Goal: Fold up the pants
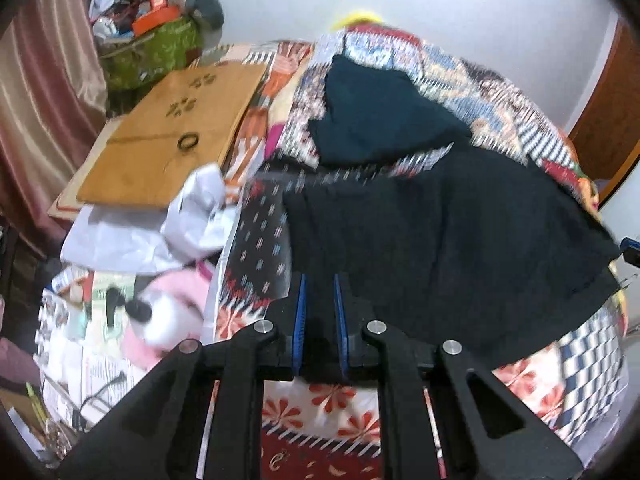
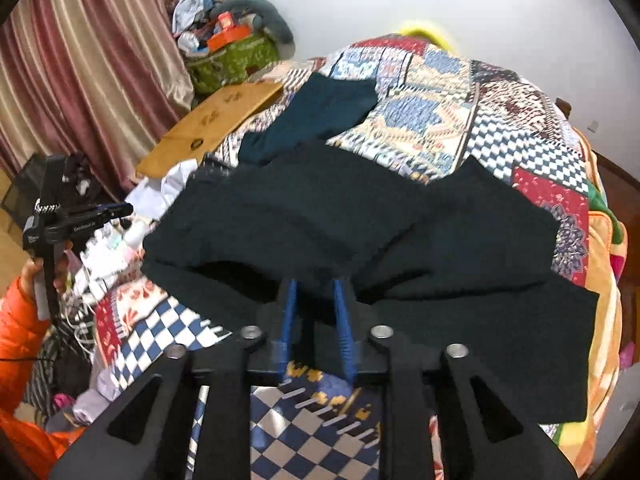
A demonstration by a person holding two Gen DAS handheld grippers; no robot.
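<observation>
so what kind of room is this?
Most likely a bedroom at home: a bed under a patchwork quilt, striped curtains by the wall, and a pink plush toy among clutter beside the dark pants.

I can make out only one bit of lettering: small white print on the side of the left gripper (image 2: 120,211), at the left edge of the right wrist view, which looks like "GenRobot.AI" though it is too small for me to be sure. A second white mark sits on its black block further left, unreadable to me
</observation>
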